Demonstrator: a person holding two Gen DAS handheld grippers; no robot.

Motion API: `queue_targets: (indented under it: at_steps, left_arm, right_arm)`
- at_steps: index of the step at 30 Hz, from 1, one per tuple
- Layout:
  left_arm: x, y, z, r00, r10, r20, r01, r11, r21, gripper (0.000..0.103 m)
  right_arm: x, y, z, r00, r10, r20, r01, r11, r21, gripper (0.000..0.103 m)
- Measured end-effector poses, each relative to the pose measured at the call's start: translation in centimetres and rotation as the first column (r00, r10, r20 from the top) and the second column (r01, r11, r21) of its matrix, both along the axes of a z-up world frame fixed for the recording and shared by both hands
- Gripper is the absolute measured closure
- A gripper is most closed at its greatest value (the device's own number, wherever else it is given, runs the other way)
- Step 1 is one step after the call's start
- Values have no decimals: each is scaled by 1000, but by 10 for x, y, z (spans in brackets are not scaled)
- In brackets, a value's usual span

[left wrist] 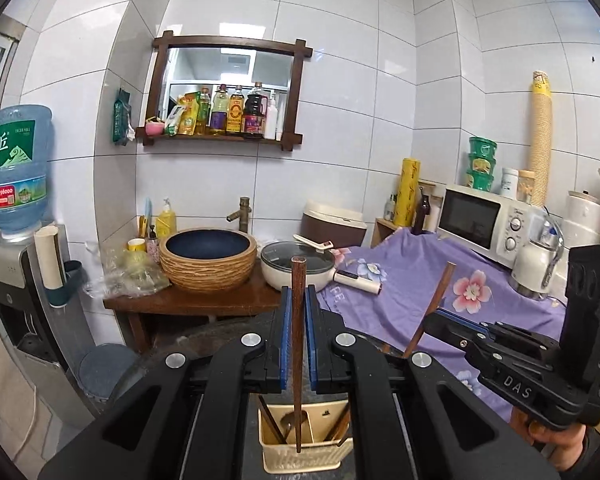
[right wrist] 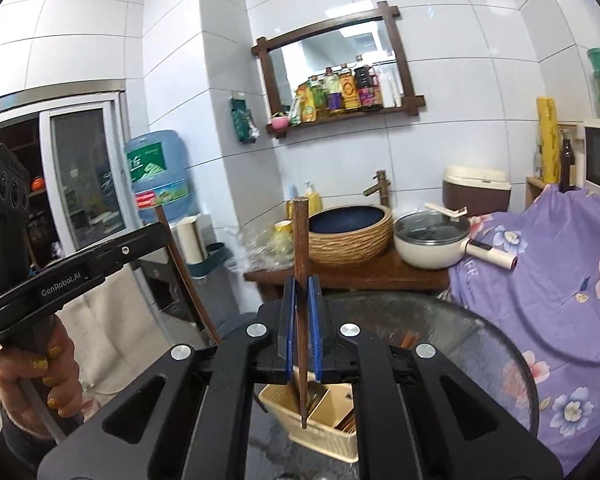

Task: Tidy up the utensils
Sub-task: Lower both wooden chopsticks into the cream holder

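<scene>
My left gripper [left wrist: 296, 300] is shut on a dark wooden chopstick [left wrist: 298, 280], held upright with its tip down in the cream utensil basket [left wrist: 304, 458]. The basket holds other chopsticks and a spoon. My right gripper [right wrist: 301, 288] is shut on a second wooden chopstick [right wrist: 301, 240], upright, its tip over the same basket [right wrist: 320, 438]. The right gripper also shows in the left wrist view [left wrist: 440, 314] at right with its chopstick [left wrist: 440, 292]. The left gripper shows in the right wrist view [right wrist: 156, 236] at left with its chopstick [right wrist: 184, 276].
The basket stands on a round glass table [right wrist: 480, 344]. Behind are a wooden counter [left wrist: 188, 304] with a basin [left wrist: 208, 258] and lidded pot [left wrist: 298, 264], a purple floral cloth [left wrist: 412, 280], a microwave [left wrist: 484, 216] and a water dispenser [left wrist: 16, 168].
</scene>
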State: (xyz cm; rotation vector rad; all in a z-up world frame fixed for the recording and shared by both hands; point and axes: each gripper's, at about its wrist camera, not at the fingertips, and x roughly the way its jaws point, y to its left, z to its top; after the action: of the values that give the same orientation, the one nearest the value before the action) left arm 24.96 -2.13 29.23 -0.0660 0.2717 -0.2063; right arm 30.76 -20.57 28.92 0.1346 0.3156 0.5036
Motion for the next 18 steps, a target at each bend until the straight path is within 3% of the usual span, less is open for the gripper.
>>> queue_targets:
  at_steps: [6,18]
  left_arm:
    - [27,-4,-14,998,65,7,-65,998,7,97]
    - [55,-1,-73,993,92,-69,-92,996,-8,97]
  right_arm:
    - [21,4,-7,999,-47,-10,47,999,-2,96]
    - [43,23,-73,996,-73,-57,69,995,-65,96]
